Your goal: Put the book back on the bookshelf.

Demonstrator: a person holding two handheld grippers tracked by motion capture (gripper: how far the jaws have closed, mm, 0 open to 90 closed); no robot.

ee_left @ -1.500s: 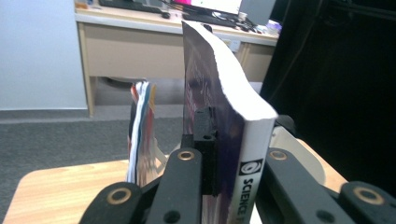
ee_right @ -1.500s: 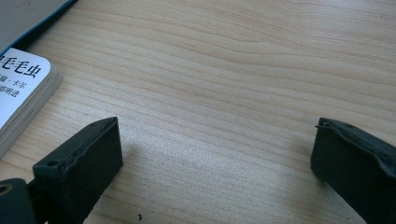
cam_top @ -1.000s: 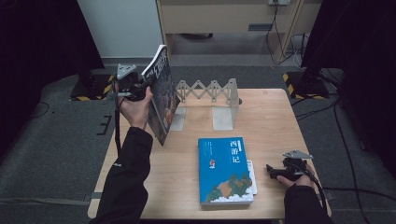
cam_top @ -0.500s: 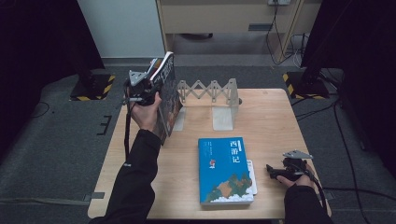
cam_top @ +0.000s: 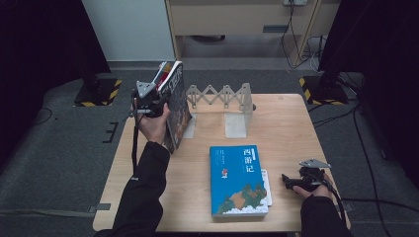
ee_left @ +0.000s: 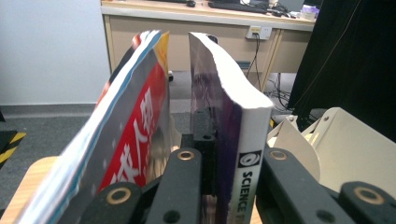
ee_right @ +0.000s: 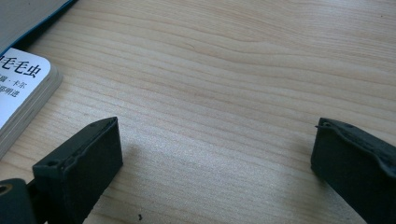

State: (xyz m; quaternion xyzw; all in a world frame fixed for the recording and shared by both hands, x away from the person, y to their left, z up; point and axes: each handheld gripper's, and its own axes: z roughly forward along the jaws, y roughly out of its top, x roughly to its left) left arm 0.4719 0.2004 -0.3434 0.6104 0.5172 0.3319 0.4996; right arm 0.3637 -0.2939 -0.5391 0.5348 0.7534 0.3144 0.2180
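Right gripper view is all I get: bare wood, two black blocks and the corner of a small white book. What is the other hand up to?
Observer: The left tool is shut on a thick book with SCIENCE on its spine, held upright at the table's far left.
Operator: Is there anywhere to put it?
Observer: A folding metal bookstand stands along the far edge, its left end beside that book.
Operator: And the white book by me?
Observer: It lies flat under a bigger blue book; just its right edge peeks out.
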